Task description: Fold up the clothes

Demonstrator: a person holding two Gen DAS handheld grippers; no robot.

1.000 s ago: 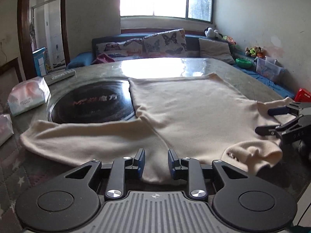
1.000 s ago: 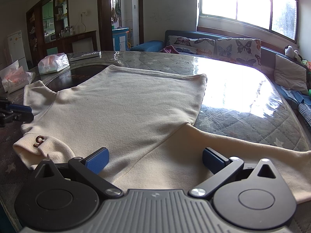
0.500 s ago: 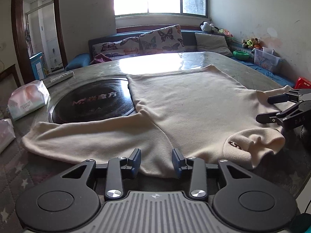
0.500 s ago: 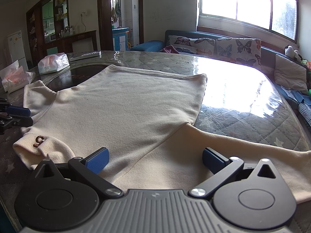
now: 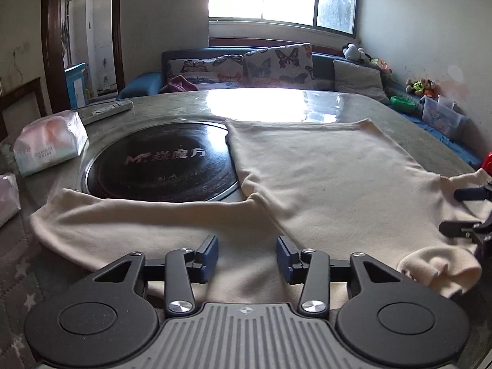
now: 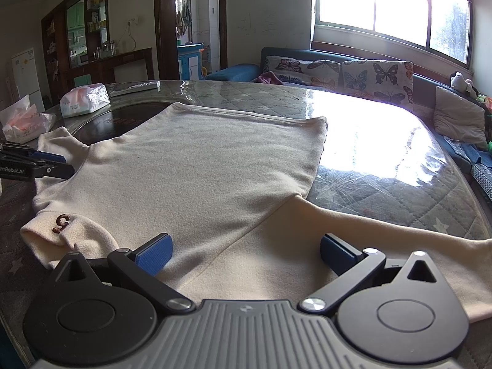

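A cream long-sleeved sweater (image 5: 323,184) lies flat on the round table, collar toward me, also in the right wrist view (image 6: 200,169). Its turtleneck collar (image 6: 70,230) carries a small brown emblem. My left gripper (image 5: 247,255) is open and empty over the left shoulder, at the base of the left sleeve (image 5: 123,227). My right gripper (image 6: 246,252) is open wide and empty over the right shoulder, where the right sleeve (image 6: 384,252) runs off to the right. Each gripper shows at the edge of the other's view (image 5: 470,212) (image 6: 33,166).
A black round hotplate (image 5: 160,166) is set into the table, partly under the sweater. Tissue packs (image 5: 49,144) and a remote (image 5: 104,110) lie at the left. A sofa with butterfly cushions (image 5: 276,64) stands behind the table. The table edge (image 6: 12,307) is near me.
My left gripper has opened wider and moved left and forward over the left shoulder. The right gripper has stayed still and open.
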